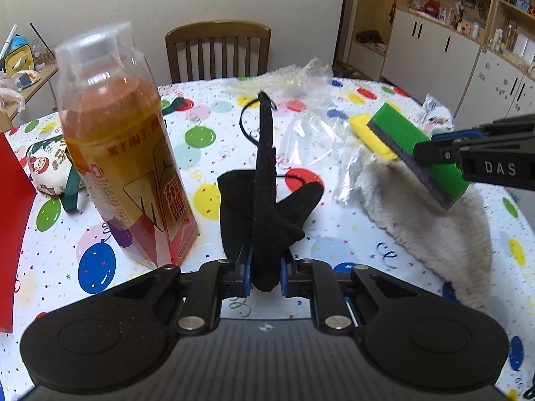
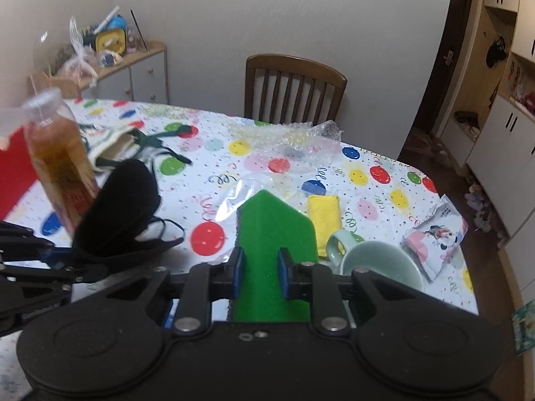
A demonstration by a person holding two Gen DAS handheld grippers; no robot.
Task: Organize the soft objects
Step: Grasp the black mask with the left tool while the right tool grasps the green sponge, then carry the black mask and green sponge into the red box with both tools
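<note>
Dining corner with white walls

A wooden slat-back chair (image 2: 294,87) stands behind the table (image 2: 384,153) with balloon-print cloth; a low cabinet (image 2: 133,73) at left, white cupboards (image 1: 444,43) and a dark door (image 2: 448,53) at right.

Both tongs clamped, tilted downward

The left tongs (image 1: 264,275) pinched a black mask (image 1: 267,200) above the tabletop (image 1: 207,167); the right tongs (image 2: 259,272) squeezed a green sponge (image 2: 274,230) tight.

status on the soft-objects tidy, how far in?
Early: nothing looks sorted yet. In hand: left hand-held gripper is shut on the black mask, right hand-held gripper on the green sponge. Left: yellow sponge, fluffy cloth, printed pouch.
</note>
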